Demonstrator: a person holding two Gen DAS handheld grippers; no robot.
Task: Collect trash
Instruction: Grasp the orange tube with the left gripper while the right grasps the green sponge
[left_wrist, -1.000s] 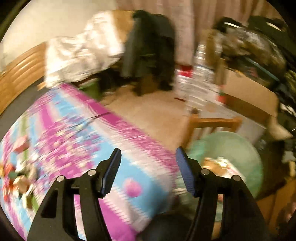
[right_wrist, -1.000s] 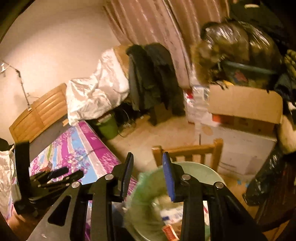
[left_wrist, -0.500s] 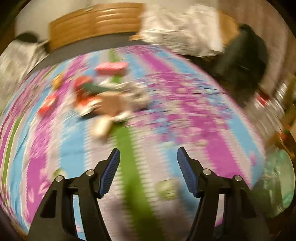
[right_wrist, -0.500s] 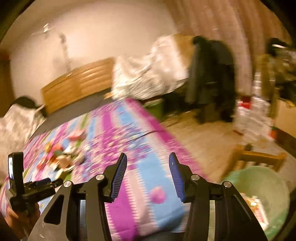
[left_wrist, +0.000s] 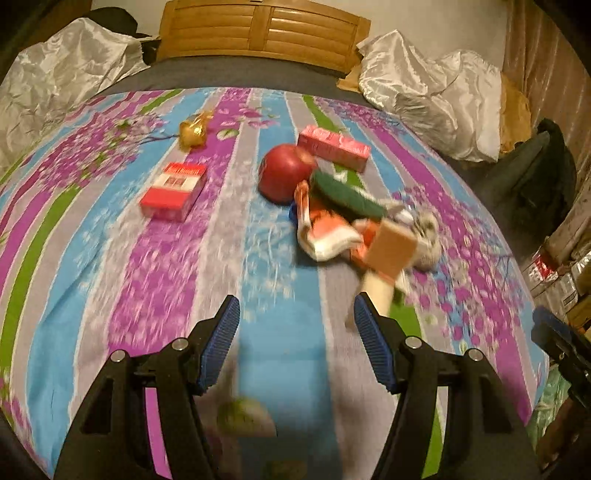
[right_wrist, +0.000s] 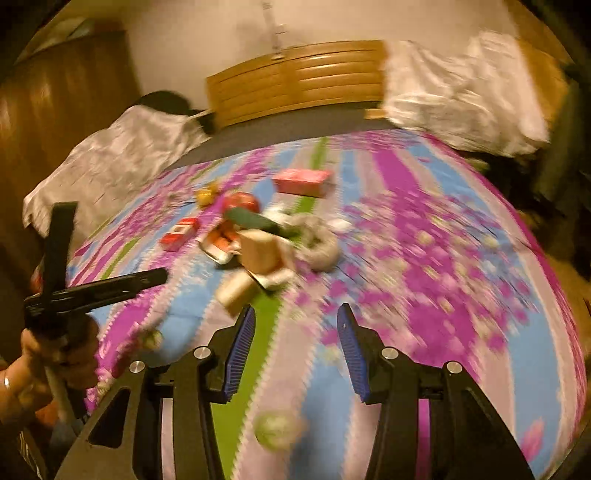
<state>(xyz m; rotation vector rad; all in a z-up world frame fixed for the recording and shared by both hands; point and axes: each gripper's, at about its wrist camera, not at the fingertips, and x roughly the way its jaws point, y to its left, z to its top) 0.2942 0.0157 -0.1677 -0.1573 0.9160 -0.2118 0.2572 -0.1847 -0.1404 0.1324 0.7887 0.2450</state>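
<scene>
Partly blurred trash pile (left_wrist: 354, 225), bedspread (left_wrist: 155, 258) smeared

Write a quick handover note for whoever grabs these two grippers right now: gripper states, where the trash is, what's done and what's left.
Left gripper: open, empty, over the striped bedspread.
Right gripper: open, empty; its jaws have just been opening.
Trash on the bed: gold wrapper, red-and-white box, pink carton, red apple beside a pile of wrappers and a tan box.
Done: nothing picked up here.
Left: collect every piece; the heap lies nearest both grippers.
</scene>
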